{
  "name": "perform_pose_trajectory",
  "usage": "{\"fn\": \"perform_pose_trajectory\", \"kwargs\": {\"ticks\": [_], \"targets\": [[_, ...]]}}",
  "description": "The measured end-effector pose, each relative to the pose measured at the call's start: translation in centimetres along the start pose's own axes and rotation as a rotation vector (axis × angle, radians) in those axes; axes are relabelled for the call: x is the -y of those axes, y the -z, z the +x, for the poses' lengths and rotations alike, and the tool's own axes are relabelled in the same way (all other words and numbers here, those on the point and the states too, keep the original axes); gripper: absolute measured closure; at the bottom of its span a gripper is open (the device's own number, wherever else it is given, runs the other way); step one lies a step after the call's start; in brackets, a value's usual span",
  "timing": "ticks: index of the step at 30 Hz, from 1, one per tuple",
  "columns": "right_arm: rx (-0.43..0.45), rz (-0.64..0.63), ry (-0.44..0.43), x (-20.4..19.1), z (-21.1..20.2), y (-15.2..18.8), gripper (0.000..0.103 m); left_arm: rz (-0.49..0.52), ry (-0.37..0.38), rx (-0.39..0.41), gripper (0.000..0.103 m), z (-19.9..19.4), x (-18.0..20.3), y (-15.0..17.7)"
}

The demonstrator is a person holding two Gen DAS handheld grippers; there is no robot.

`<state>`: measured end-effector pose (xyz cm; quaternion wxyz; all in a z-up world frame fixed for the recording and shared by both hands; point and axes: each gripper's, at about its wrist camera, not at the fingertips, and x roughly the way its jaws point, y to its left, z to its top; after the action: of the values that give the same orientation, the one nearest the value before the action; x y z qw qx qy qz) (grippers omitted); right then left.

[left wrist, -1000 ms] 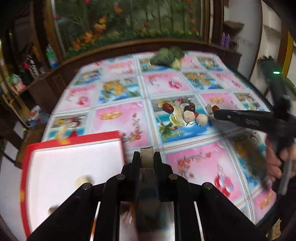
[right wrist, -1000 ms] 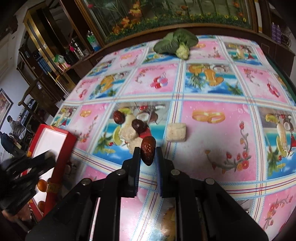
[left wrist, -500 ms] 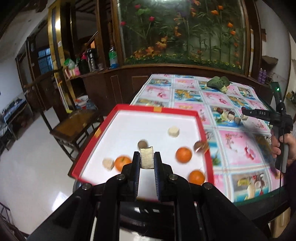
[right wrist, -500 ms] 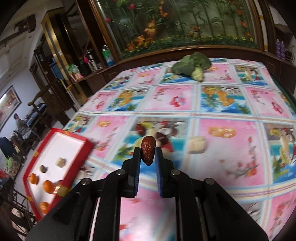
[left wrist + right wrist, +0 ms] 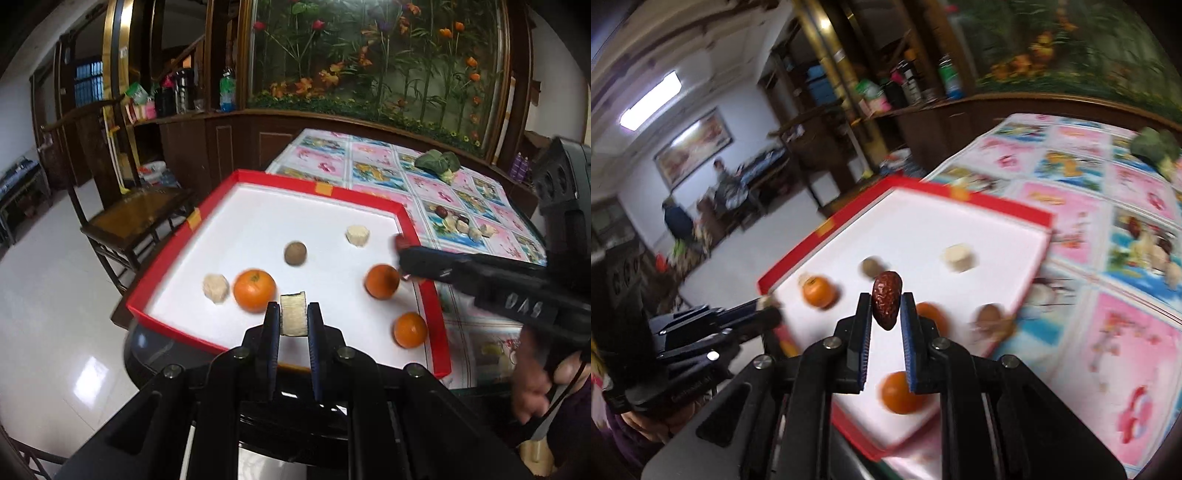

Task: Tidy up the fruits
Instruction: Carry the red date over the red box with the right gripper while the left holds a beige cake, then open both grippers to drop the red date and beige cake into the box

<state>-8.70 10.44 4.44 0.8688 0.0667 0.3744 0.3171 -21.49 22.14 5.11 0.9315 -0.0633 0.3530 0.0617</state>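
Note:
A red-rimmed white tray [image 5: 280, 177] [image 5: 997, 206] sits at the table's near left corner. It holds three oranges [image 5: 255, 290], a brown round fruit [image 5: 295, 253] and pale chunks [image 5: 357, 235]. My left gripper [image 5: 293, 314] is shut on a pale beige chunk [image 5: 293, 318] above the tray's near edge. My right gripper [image 5: 885, 306] is shut on a dark red date [image 5: 886, 300] above the tray; it shows in the left wrist view [image 5: 402, 254] over the tray's right rim. More dates and pale chunks [image 5: 461, 223] lie on the patterned tablecloth.
A green vegetable [image 5: 437, 162] lies at the far end of the table. A wooden chair [image 5: 140, 210] stands left of the tray. A dark cabinet with bottles [image 5: 177, 96] runs along the back wall. People stand in the far room [image 5: 676, 221].
Both grippers have swung left from the fruit pile to over the tray, each still holding its piece. The right gripper now reaches over the tray's right rim.

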Motion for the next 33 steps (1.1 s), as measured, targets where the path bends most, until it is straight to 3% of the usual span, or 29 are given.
{"fn": "perform_pose_trajectory", "kwargs": {"ticks": [5, 12, 28, 29, 32, 33], "targets": [[-0.061, -0.016, -0.001, -1.3, 2.4, 0.8, 0.086, -0.031, 0.025, -0.029, 0.09, 1.2, 0.0, 0.3], [-0.118, -0.022, 0.023, -0.8, 4.4, 1.0, 0.085, -0.026, -0.004, -0.023, 0.09, 1.7, 0.3, 0.1], [-0.199, -0.008, 0.066, -0.3, 6.0, 1.2, 0.085, -0.061, -0.034, -0.093, 0.089, 3.5, -0.4, 0.4], [-0.199, -0.007, 0.065, -0.3, 5.9, 1.3, 0.085, -0.061, -0.036, -0.091, 0.088, 3.5, -0.4, 0.4], [-0.177, 0.009, 0.05, 0.2, 5.3, 1.3, 0.085, -0.075, -0.051, -0.07, 0.063, 2.9, -0.7, 0.2], [-0.167, 0.018, 0.035, 0.4, 4.9, 1.3, 0.085, -0.08, -0.053, -0.059, 0.061, 2.6, -0.9, 0.1]]}}
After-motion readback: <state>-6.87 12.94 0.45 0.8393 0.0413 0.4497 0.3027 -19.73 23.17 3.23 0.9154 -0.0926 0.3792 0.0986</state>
